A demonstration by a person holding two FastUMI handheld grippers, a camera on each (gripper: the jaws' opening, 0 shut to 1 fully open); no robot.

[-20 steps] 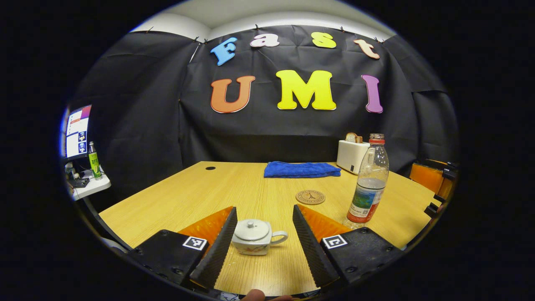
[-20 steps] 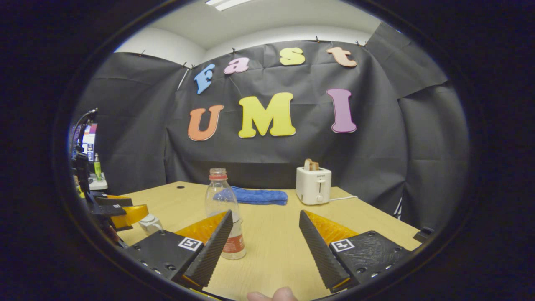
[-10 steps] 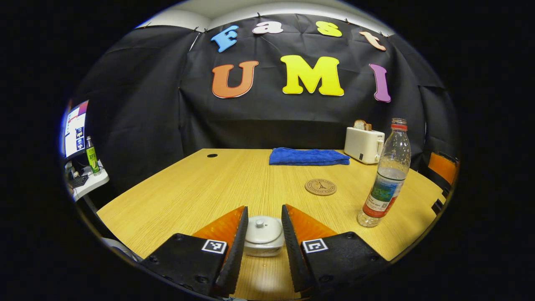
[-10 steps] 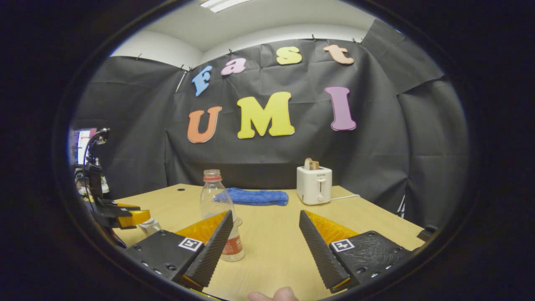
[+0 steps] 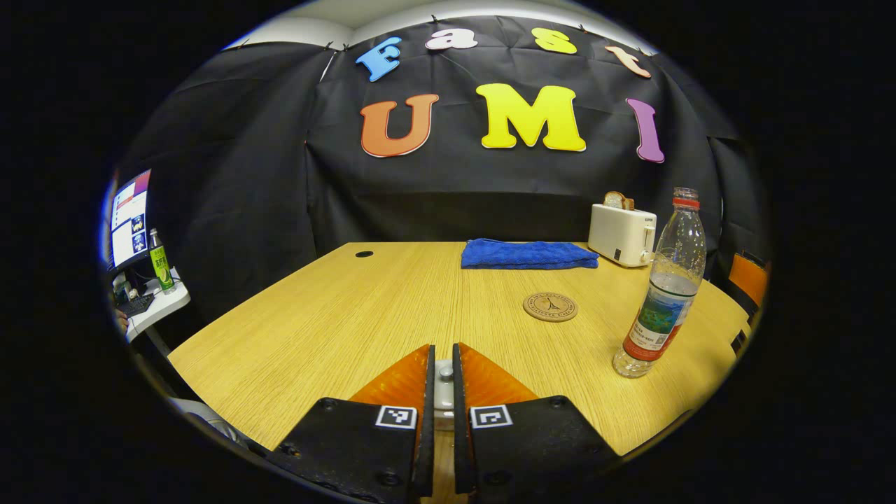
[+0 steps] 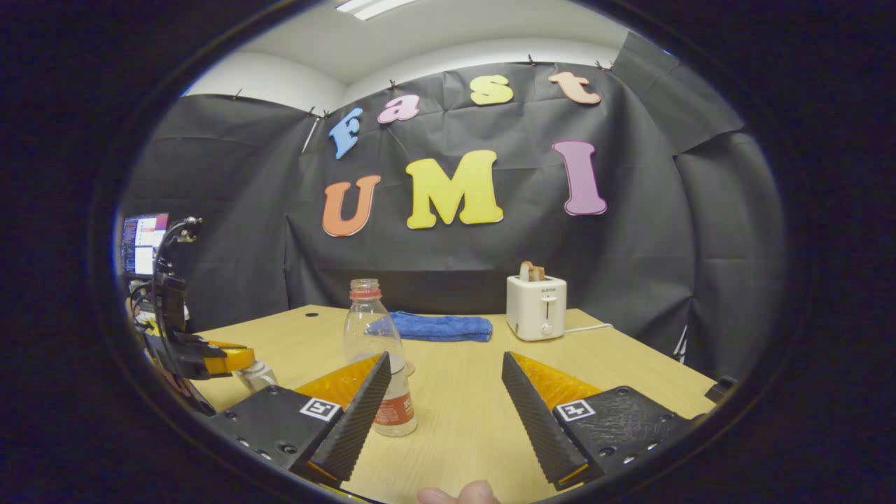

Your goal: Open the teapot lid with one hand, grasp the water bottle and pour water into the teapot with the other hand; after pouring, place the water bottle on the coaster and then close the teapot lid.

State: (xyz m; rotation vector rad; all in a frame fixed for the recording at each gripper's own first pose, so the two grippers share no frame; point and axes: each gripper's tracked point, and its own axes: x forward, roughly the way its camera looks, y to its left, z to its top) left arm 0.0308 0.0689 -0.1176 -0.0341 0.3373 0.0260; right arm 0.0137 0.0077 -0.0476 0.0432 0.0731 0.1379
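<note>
Can't really make out the print on the water bottle (image 5: 661,287), which stands uncapped on the table (image 5: 336,315) just past the coaster (image 5: 550,306). The left gripper (image 5: 442,371) is pinched nearly closed on the knob of the teapot lid (image 5: 444,372), while the right gripper (image 6: 442,381) gapes wide with nothing in it, bottle just behind its left finger. A blue cloth (image 5: 528,253) and a white toaster (image 5: 621,234) sit at the far edge.

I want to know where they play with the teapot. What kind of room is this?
Probably a recording booth made up like a kitchen table: a wooden table, a toaster holding bread, and black cloth walls.
</note>
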